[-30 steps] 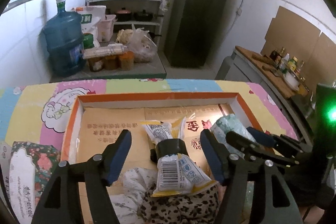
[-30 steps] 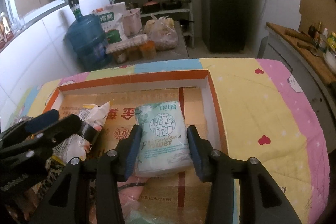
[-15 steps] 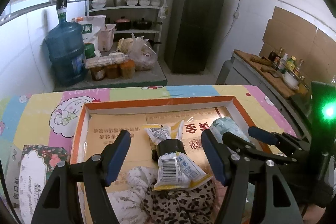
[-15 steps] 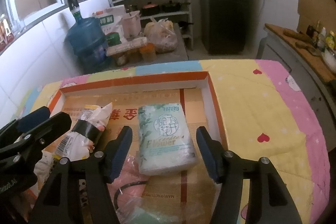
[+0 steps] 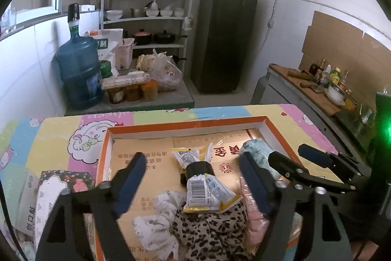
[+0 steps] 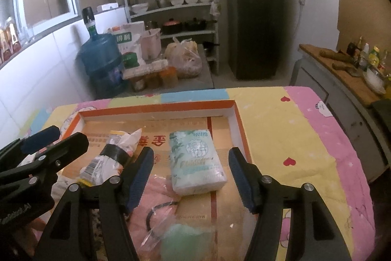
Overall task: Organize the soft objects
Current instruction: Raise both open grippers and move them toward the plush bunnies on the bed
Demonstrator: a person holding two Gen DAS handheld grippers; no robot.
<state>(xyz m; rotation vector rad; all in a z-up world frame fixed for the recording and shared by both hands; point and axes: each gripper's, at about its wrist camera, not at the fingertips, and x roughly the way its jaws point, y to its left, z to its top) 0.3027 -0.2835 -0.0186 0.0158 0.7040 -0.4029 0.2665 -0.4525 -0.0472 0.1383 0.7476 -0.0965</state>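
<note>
Both grippers hang over the shallow cardboard tray with the orange rim (image 5: 185,122), and from my remote seat I read them as empty. On my left gripper (image 5: 191,171) the blue-padded jaws have just been opening and now stand wide apart; the white and yellow plastic bag cinched with a band of black tape (image 5: 202,185) lies on the tray floor between them, touched by neither pad. Its lower end rests on a leopard-print cloth (image 5: 207,234) at six o'clock, with a white patterned cloth (image 5: 156,219) just beside that at seven o'clock. On my right gripper (image 6: 190,175) the jaws have also just been opening and are spread, with the pale green and white soft pack of tissues (image 6: 195,160) lying flat between them, clear of both pads and close to the tray's right wall. At six o'clock below that pack I see a pink soft item in clear plastic film (image 6: 156,192) and a blurred green lump (image 6: 185,241) that I cannot identify. In the right wrist view the left gripper's arms come in at nine o'clock, beside the taped bag. In the left wrist view the right gripper's arms cross at three o'clock, in front of the tissue pack. Outward from the tray lies a pastel patchwork tablecloth with cartoon prints (image 6: 288,129), and at eight o'clock in the left view sits a floral-printed box (image 5: 58,187). Farther off, at eleven o'clock, stands a blue water jug (image 5: 79,70), with a metal shelf rack of bowls and pots (image 5: 146,6) and a dark refrigerator (image 5: 224,36) toward twelve.
</note>
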